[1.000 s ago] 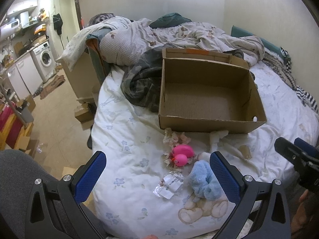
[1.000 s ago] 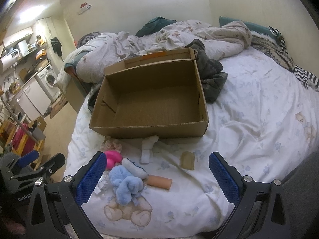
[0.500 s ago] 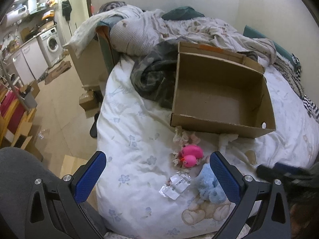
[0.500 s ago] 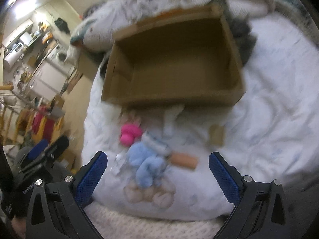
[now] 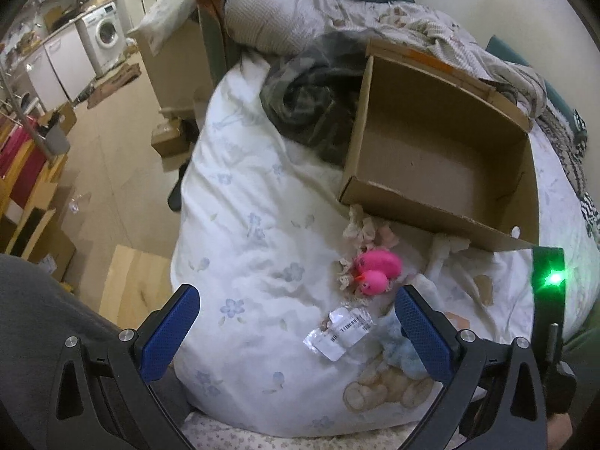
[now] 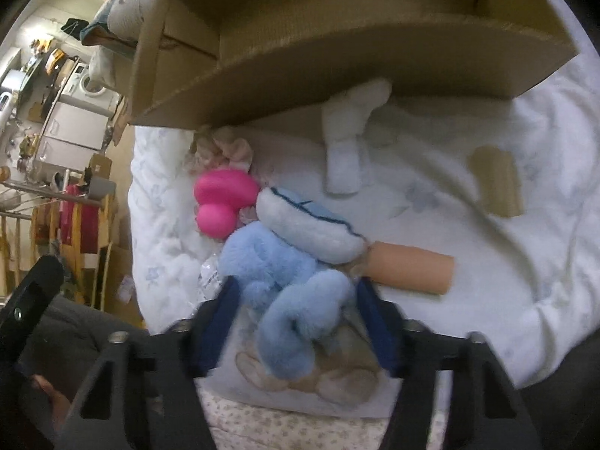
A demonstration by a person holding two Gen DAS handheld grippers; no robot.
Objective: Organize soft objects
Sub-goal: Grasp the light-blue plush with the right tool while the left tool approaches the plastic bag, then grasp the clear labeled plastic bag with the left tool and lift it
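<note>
The blue plush toy (image 6: 288,281) lay on the bed (image 6: 487,262), near side of the cardboard box (image 6: 337,63). The right gripper (image 6: 300,322) straddled it, fingers looked like they were pressing it, though it's blurry. The pink toy (image 5: 375,268) sat just left. The left gripper (image 5: 300,337) hung open, empty.

Motion blur is smearing the right gripper (image 6: 296,322), so whether it's actually squeezing the fluffy light-blue plush toy (image 6: 285,281) is anyone's guess. The open brown cardboard box (image 6: 337,56) is getting cropped by the frame's top edge. The left view's right finger (image 5: 422,332) is covering most of that plush.
</note>
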